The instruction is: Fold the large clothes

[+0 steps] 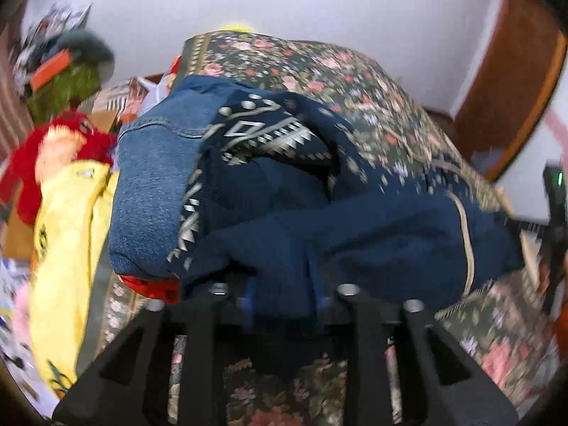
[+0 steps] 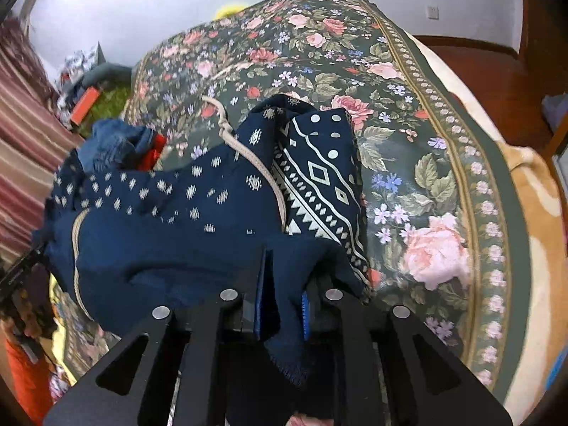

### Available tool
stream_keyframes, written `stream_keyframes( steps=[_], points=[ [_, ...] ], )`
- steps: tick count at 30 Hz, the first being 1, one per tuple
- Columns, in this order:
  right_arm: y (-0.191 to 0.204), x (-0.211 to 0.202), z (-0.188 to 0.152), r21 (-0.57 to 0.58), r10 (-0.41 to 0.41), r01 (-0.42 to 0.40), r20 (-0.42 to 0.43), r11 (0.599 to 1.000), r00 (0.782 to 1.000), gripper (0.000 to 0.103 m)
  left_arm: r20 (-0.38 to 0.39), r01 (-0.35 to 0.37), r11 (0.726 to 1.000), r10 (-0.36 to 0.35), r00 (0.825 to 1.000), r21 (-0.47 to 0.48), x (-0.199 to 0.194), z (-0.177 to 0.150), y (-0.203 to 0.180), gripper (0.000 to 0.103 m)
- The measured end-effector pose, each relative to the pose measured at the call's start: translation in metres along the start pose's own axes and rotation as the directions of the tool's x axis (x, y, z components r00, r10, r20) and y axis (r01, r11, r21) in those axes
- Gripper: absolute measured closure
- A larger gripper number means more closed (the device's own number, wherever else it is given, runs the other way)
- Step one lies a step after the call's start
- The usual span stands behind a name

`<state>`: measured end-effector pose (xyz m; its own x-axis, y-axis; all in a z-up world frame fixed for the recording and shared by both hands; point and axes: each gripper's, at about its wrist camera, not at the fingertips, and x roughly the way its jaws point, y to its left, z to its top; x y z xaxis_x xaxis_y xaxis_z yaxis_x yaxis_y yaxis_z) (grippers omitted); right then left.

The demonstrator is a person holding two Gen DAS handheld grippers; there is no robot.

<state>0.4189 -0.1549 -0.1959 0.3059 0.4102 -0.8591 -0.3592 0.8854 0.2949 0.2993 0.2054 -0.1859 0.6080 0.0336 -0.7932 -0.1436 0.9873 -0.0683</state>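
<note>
Left hand-held gripper point(image 1: 284, 298): jaws partly spread, a fold of the navy patterned garment point(image 1: 319, 213) hanging between the blue pads. Pad contact is hidden by cloth and motion blur, so I cannot tell whether it's pinching or just straddling the fold.

Right hand-held gripper point(image 2: 280, 305): jaws narrow, with a bunched frayed edge of the same navy patterned garment point(image 2: 198, 227) wedged between the blue pads point(image 2: 304, 314). Cloth fills the gap and looks pinched on both sides.

Surface: a bed under a dark green floral bedspread point(image 2: 408, 163) with pink roses and a bordered edge; a tan blanket point(image 2: 532, 184) sticks out beneath it on the right. White wall behind, wooden floor point(image 2: 490, 71) at the far right. In the left wrist view a pile sits left of the garment: folded blue denim point(image 1: 152, 177), something red point(image 1: 149, 285) under it, a yellow cloth point(image 1: 67, 248), and a red plush toy point(image 1: 60, 149). Striped curtain point(image 2: 21, 149) at the left edge of the right wrist view.

Garment: crumpled on the near part of the bed, not flat. Long axis runs roughly left to right between the two grippers. A cream drawstring point(image 2: 245, 152) runs across it, and the geometric-border panel point(image 2: 319, 184) faces up on the right side, angled away from the camera.
</note>
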Motion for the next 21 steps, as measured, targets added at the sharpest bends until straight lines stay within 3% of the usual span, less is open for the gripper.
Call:
stream_keyframes(
  steps=[1,3,5,6,8,13,21],
  points=[
    [0.003,-0.002,0.0,-0.013,-0.02,0.02,-0.005,1.0,1.0,0.081,-0.002,-0.012,1.0,0.012,1.0,0.019,-0.001,-0.001,-0.004,0.052],
    [0.011,-0.011,-0.003,-0.052,-0.078,0.078,-0.006,0.996,0.997,0.074,0.003,-0.045,0.997,0.045,0.999,0.056,-0.007,-0.006,-0.012,0.047],
    [0.017,-0.023,-0.008,-0.088,-0.141,0.143,0.029,0.986,0.99,0.054,0.01,-0.063,0.996,0.062,0.998,0.062,-0.012,-0.01,-0.014,0.041],
    [0.018,-0.028,-0.011,-0.1,-0.155,0.159,0.047,0.982,0.987,0.05,0.011,-0.064,0.997,0.063,0.998,0.049,-0.016,-0.013,-0.013,0.035],
    [0.022,-0.042,-0.019,-0.116,-0.164,0.173,0.084,0.978,0.983,0.036,0.011,-0.033,0.999,0.033,0.999,0.014,-0.023,-0.019,-0.009,0.034],
    [0.027,-0.067,-0.044,-0.109,-0.085,0.094,0.09,0.99,0.992,0.034,-0.011,-0.016,1.0,0.016,1.0,-0.01,-0.035,-0.04,-0.01,0.034],
    [0.052,-0.056,-0.078,-0.138,-0.027,0.03,0.022,0.99,0.999,0.034,-0.09,0.044,0.999,-0.041,0.995,0.026,-0.027,-0.073,-0.041,0.034]
  ],
)
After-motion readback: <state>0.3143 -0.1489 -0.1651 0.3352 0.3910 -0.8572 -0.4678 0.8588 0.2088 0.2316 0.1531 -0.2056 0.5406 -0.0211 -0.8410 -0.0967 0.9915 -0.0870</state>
